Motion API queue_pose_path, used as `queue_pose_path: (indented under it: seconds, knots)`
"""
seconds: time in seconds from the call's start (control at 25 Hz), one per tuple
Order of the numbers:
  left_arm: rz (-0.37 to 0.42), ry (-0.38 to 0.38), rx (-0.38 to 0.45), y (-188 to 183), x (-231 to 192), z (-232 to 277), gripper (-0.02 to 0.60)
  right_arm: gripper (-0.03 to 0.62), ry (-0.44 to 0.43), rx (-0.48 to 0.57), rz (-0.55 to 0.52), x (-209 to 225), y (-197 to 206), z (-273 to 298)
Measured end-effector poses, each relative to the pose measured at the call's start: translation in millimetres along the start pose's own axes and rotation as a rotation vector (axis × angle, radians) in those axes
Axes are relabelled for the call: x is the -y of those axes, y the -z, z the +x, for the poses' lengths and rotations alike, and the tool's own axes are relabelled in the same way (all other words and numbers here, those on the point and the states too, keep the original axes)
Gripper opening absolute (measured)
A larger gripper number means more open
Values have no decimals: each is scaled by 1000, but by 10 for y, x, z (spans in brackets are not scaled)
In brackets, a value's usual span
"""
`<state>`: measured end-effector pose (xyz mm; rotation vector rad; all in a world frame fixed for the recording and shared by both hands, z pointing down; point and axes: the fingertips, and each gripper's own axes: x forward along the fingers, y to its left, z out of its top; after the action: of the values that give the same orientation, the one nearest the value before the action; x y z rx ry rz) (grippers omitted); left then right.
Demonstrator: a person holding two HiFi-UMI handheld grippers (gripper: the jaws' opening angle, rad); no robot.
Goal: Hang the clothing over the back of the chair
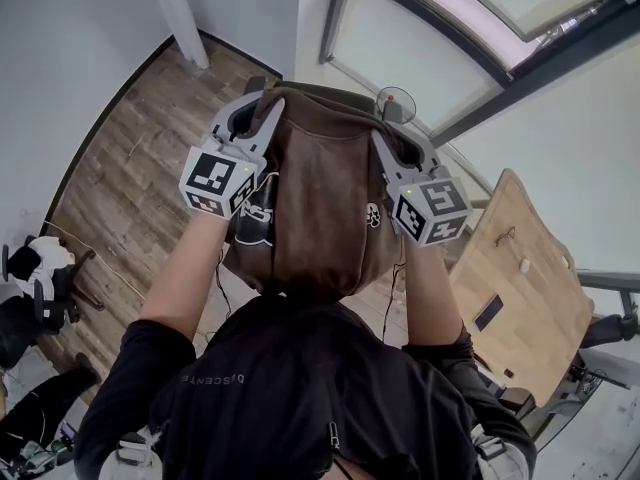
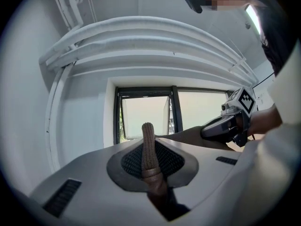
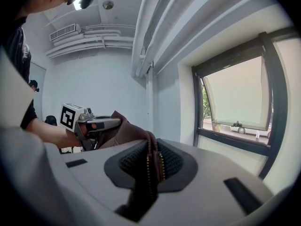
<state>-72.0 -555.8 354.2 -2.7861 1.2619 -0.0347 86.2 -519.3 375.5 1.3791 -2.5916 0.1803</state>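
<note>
A brown jacket with small white prints hangs spread out in front of the person, held up by its top edge. My left gripper is shut on the left corner. In the left gripper view its jaws pinch a ribbed brown hem. My right gripper is shut on the right corner, and in the right gripper view the jaws clamp fabric with a brass zipper. Each gripper view shows the other gripper. The jacket hides whatever is directly beneath it; I cannot pick out the chair back.
A light wooden table stands at the right. A black-and-white office chair is at the left on the wood floor. A window with dark frames runs ahead, close to the jacket.
</note>
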Motion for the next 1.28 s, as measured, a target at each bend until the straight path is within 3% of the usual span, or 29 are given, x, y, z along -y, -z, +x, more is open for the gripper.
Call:
queue_pose_path:
  seconds: [0.92, 1.08, 1.28]
  knots:
    - [-83, 23, -218, 1130, -56, 203, 54, 75, 12, -200, 108, 176, 970, 531]
    - [-98, 29, -250, 1272, -92, 209, 55, 120, 29, -225, 121, 209, 1063, 598]
    - [-113, 32, -250, 1311, -121, 221, 173, 209, 12, -272, 155, 213, 1206, 621]
